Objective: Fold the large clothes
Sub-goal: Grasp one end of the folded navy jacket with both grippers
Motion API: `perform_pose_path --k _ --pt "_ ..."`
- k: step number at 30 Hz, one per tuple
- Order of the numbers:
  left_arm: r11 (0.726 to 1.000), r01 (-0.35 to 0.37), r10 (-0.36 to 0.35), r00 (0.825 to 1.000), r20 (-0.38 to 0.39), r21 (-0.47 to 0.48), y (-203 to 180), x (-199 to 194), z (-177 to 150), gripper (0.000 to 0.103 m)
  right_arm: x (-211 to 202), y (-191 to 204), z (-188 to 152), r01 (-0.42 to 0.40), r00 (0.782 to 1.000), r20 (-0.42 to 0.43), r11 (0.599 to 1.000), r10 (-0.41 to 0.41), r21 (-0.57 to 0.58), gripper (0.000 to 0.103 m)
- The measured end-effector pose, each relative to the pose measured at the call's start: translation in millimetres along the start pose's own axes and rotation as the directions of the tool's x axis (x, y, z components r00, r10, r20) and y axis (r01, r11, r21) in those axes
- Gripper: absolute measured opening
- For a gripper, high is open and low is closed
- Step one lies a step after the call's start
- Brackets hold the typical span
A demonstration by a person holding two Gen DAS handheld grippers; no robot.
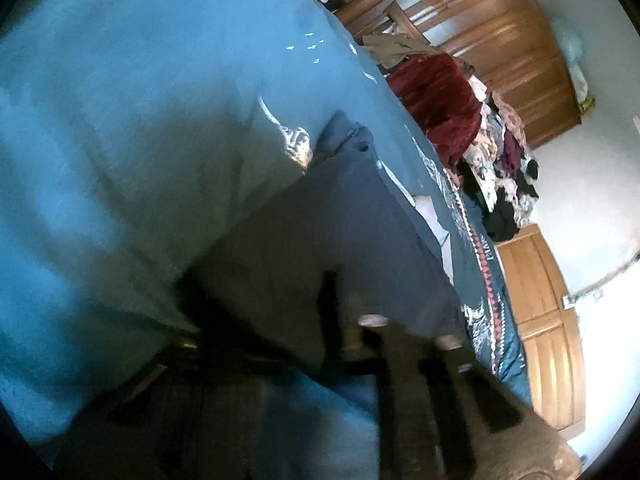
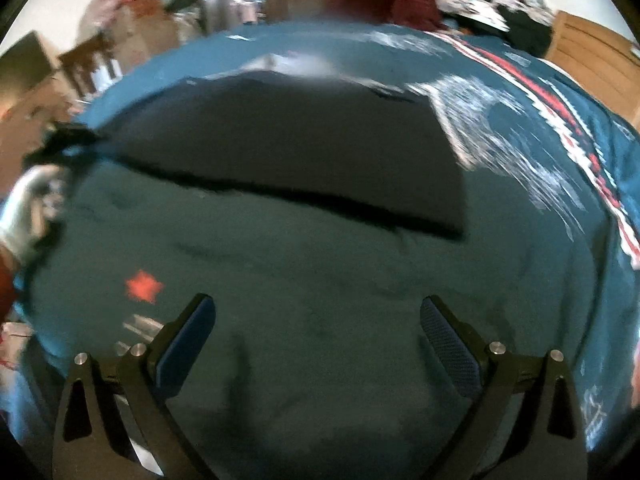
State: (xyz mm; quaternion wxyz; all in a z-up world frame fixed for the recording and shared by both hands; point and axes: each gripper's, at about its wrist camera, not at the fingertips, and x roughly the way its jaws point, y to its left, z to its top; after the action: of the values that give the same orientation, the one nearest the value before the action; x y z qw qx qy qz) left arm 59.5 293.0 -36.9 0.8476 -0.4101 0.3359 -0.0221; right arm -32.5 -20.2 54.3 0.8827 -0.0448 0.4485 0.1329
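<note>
1. Right gripper: nearest item, jaws spread wide, nothing between them, hovering over bare teal bedspread. Risk: closing here would pinch the bedspread, not the garment.
2. Left gripper: dark, blurred, low in its own view; whether it stood open or clamped could not be told. Risk: a grip judged secure might be none, and the cloth would drop.
3. Garment: dark navy, lying flat mid-bed beyond the right gripper, its near edge a dark line apart from the fingers. In the left view the same cloth ran up from the gripper's end. Risk: one side lifted alone would skew the fold.
4. Patterned border: white and red, right of the garment. Risk: none judged.
5. Clothes heap: far end of the bed, red velvet piece among it. Risk: a wide swing could drag the garment into it.
6. Wardrobe: wooden, farthest.
</note>
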Motion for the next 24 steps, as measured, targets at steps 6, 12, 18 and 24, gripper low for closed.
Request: perform_pose_path --k 6,12,18,24 --pt "0.922 -0.169 0.133 0.983 0.126 0.348 -71.1 -16.2 -16.6 0.001 5.1 49.9 116.6 -0.222 0.971 0.092 0.975 0.220 0.010 0.103" --pt "0.805 -0.233 0.140 0.968 0.206 0.545 -111.9 -23.8 -29.4 0.002 94.4 130.6 264.4 -0.451 0.891 -0.064 0.893 0.449 -0.014 0.103" --pt "0.708 -0.262 0.140 0.962 0.233 0.655 -132.4 -17.6 -38.6 0.003 180.1 206.4 322.8 -0.433 0.865 -0.306 0.900 0.399 -0.051 0.100" --pt "0.622 -0.225 0.106 0.973 0.204 0.750 -146.6 -5.3 -50.4 0.005 214.9 203.9 337.4 -0.399 0.834 -0.406 0.916 0.375 0.026 0.095"
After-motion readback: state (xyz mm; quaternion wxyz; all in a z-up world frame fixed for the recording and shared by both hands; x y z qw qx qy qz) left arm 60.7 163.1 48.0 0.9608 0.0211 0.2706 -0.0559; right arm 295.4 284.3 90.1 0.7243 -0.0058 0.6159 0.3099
